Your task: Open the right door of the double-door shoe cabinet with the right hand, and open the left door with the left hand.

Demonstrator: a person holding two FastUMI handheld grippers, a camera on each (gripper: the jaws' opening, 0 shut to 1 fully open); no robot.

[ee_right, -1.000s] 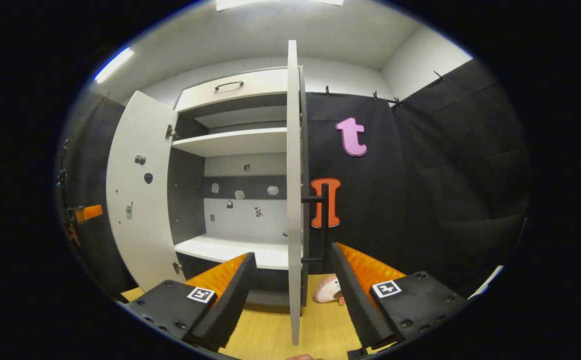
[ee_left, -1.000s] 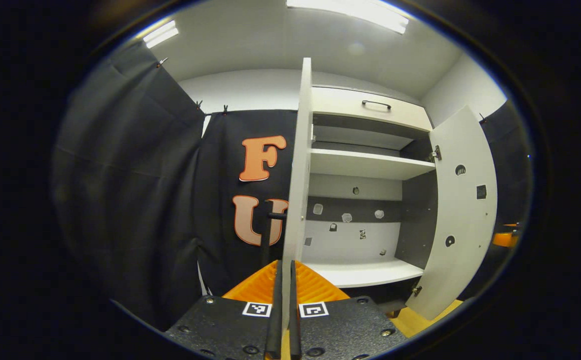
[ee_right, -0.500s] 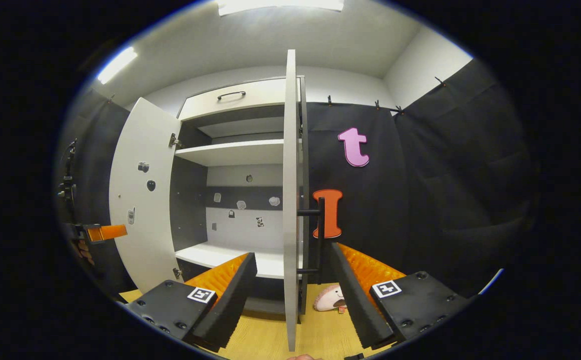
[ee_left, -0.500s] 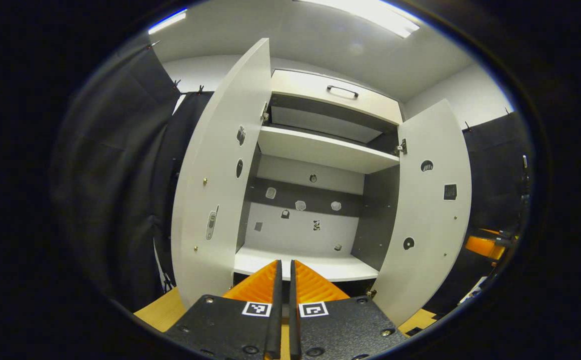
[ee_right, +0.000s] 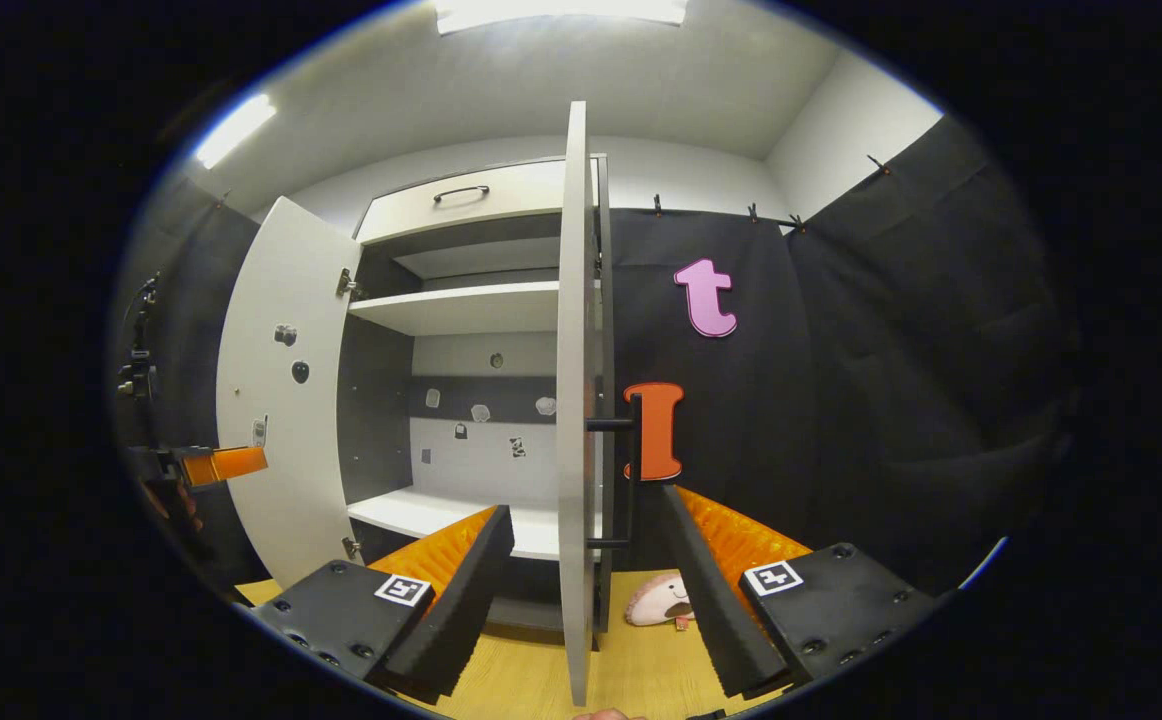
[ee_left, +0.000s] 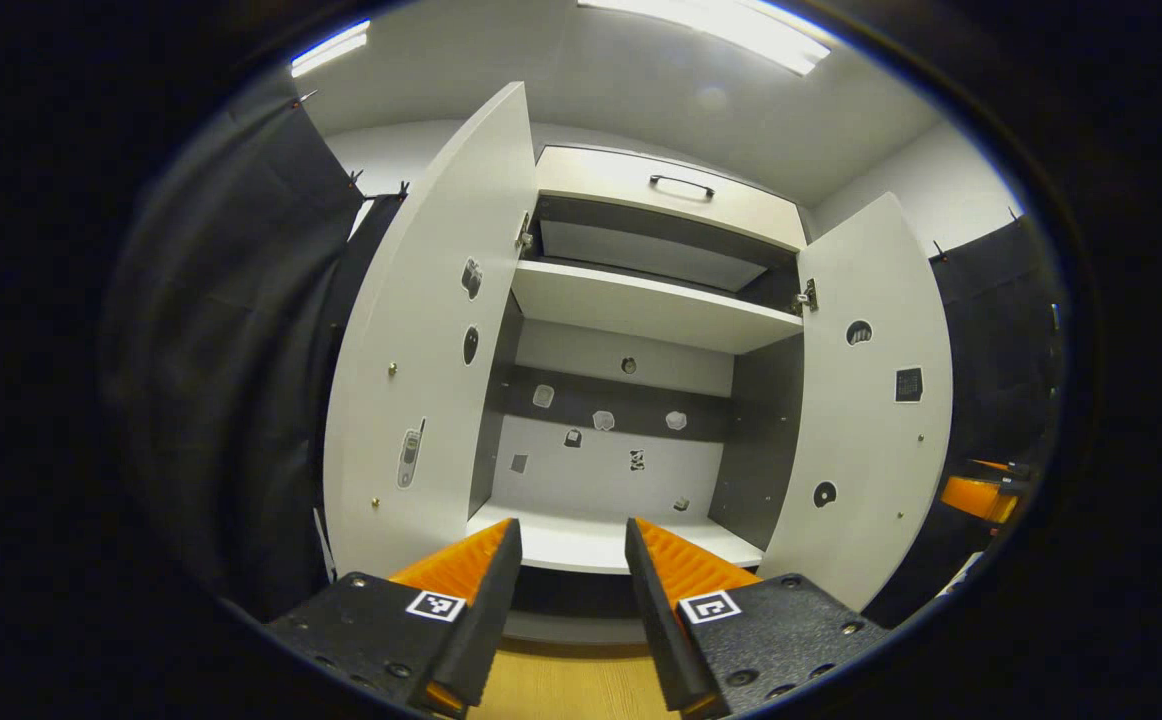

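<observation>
Both doors of the shoe cabinet [ee_left: 641,310] are standing open in a booth with a pale wood floor [ee_right: 641,670], white ceiling and strip lights.

The left door [ee_left: 421,360] and right door [ee_left: 871,400] are swinging wide, showing white shelves [ee_left: 641,305] carrying nothing but small stickers too tiny to read. The left tool [ee_left: 566,560] is hanging released, holding nothing, before the lower shelf. The right tool [ee_right: 586,545] is spreading its fingers either side of the right door's edge near the black handle [ee_right: 629,480], not touching. A small plush toy [ee_right: 661,600] is lying on the floor.
</observation>
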